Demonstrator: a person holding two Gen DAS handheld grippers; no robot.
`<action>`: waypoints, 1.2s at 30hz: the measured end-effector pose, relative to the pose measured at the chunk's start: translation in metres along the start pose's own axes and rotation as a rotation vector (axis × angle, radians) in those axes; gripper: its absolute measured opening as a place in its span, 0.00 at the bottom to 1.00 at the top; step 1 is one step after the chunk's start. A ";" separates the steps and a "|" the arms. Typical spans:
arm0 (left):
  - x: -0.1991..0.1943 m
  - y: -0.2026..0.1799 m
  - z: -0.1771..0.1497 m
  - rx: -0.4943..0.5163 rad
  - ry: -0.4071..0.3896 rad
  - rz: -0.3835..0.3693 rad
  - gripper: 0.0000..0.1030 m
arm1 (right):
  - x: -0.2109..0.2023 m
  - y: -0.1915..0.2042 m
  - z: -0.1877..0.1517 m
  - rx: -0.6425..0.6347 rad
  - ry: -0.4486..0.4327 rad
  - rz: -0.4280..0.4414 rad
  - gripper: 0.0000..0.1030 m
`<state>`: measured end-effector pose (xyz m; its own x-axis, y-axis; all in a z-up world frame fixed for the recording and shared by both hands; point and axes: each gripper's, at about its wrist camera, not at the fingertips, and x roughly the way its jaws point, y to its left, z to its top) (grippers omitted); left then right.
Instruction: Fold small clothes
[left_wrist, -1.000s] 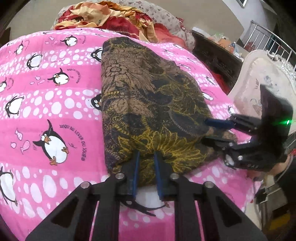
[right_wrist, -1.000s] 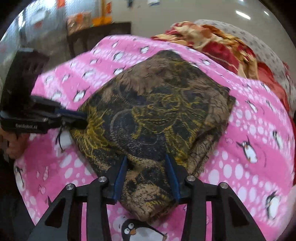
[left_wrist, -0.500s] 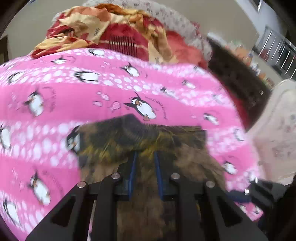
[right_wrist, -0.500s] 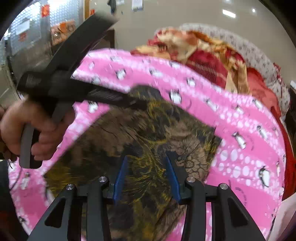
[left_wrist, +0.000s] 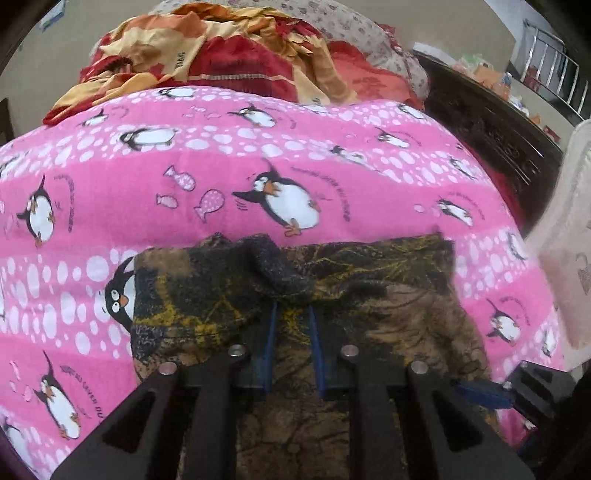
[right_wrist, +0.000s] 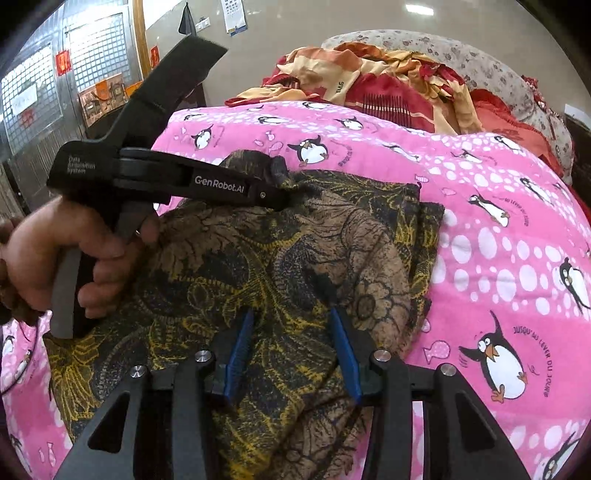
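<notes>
A brown, black and yellow patterned cloth (right_wrist: 295, 258) lies folded over on a pink penguin blanket (right_wrist: 498, 240). My left gripper (left_wrist: 291, 310) is shut on the cloth's edge (left_wrist: 284, 277), which bunches over its fingertips; it also shows in the right wrist view (right_wrist: 280, 184), held by a hand at the cloth's far edge. My right gripper (right_wrist: 291, 317) has its blue pads apart over the near part of the cloth, with fabric between and under them. The cloth (left_wrist: 388, 314) fills the lower middle of the left wrist view.
A heap of red and orange bedding (left_wrist: 221, 55) and a floral pillow (right_wrist: 480, 66) lie at the far end of the blanket (left_wrist: 221, 177). A dark wooden bed frame (left_wrist: 498, 129) runs along the right. A metal grille (right_wrist: 55, 74) stands at the left.
The left gripper has carried the cloth's near edge forward over the rest, folding it about in half. The right gripper has moved forward with it and its pads stay apart.
</notes>
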<state>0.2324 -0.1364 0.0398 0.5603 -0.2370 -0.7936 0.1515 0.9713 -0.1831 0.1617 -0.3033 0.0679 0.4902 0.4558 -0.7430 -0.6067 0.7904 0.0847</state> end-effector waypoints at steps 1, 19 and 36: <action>-0.011 0.000 0.003 0.005 0.017 -0.025 0.26 | 0.001 0.003 -0.001 -0.010 -0.003 -0.009 0.46; -0.052 0.063 -0.089 -0.115 0.034 -0.318 0.96 | -0.015 -0.075 -0.030 0.536 0.035 0.267 0.86; -0.042 0.070 -0.081 -0.141 0.044 -0.453 0.90 | 0.028 -0.100 -0.016 0.627 -0.070 0.485 0.46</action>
<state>0.1539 -0.0570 0.0135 0.4277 -0.6393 -0.6390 0.2591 0.7640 -0.5909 0.2265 -0.3761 0.0283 0.3125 0.8164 -0.4857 -0.3071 0.5707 0.7616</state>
